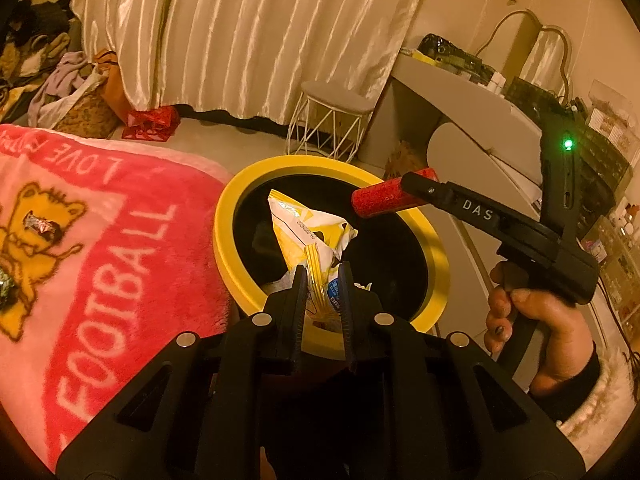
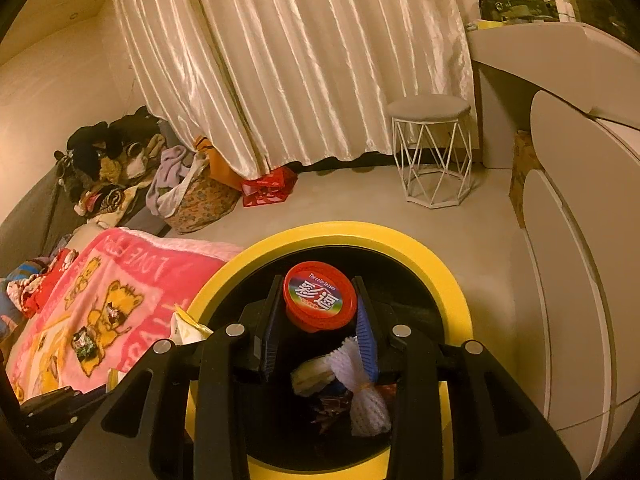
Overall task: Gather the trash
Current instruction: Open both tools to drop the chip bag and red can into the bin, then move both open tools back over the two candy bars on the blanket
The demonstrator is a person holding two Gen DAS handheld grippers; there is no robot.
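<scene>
The left claw is matte black plastic, with ribbed inner finger faces and four round silver screws across its base. The right claw, toward three o'clock, is black, stamped "DAS", with a green light. The right hand shows dark-painted nails and a fluffy white cuff over a dark sleeve.

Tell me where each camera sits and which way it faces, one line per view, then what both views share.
Left wrist: sits on the left hand-held gripper, looking down along its fingers at the yellow-rimmed bin; it grips a yellow-white wrapper; the person's right hand shows.
Right wrist: sits on the right hand-held gripper, facing the same bin; it holds a red canister.
Shared: bin, canister, pink blanket, curtain, stool.
</scene>
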